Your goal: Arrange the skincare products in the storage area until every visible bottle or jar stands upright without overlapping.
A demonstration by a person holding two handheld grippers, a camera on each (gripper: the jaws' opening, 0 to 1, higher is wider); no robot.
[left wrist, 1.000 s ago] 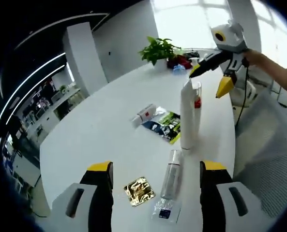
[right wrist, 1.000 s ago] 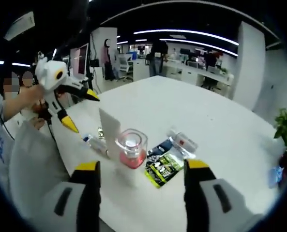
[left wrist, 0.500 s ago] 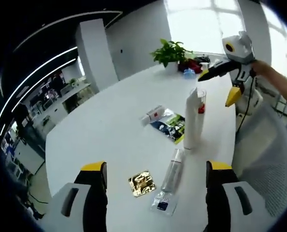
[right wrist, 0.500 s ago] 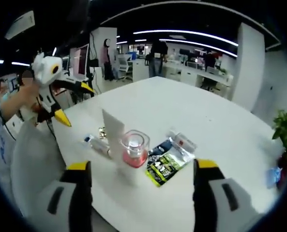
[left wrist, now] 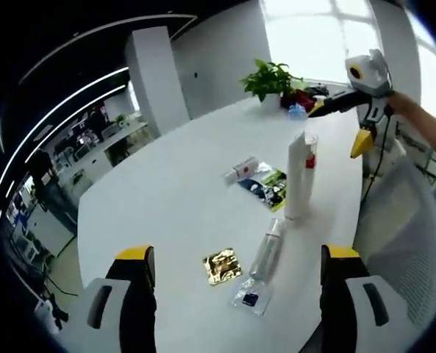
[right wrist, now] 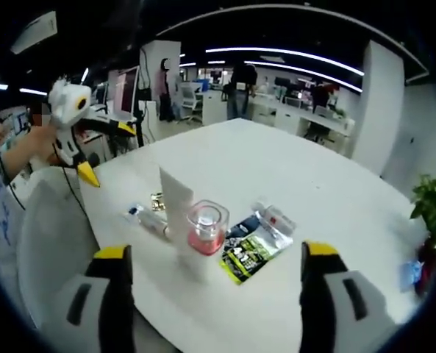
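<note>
A tall white tube (left wrist: 297, 176) stands upright on the round white table (left wrist: 173, 213), with a clear pink-topped bottle (left wrist: 309, 151) upright right behind it. A clear bottle (left wrist: 267, 250) lies on its side near me, and a small red-labelled tube (left wrist: 240, 169) lies farther off. My left gripper (left wrist: 238, 254) is open and empty, held back over the near table edge. My right gripper (left wrist: 340, 126) hangs open beyond the upright pair. In the right gripper view, the pink-topped bottle (right wrist: 205, 235) and white tube (right wrist: 175, 202) stand ahead of my open right gripper (right wrist: 215, 250); the lying bottle (right wrist: 148, 219) and my left gripper (right wrist: 109, 152) are behind them.
A gold sachet (left wrist: 222, 266), a small clear sachet (left wrist: 251, 298) and a green-black sachet (left wrist: 265, 184) lie flat on the table. A potted plant (left wrist: 270, 77) stands at the far edge. A white mesh chair back (right wrist: 41, 235) sits by the table edge.
Both grippers have drawn back from the table, so the products look smaller in both views. The bottles, tubes and sachets have not moved.
</note>
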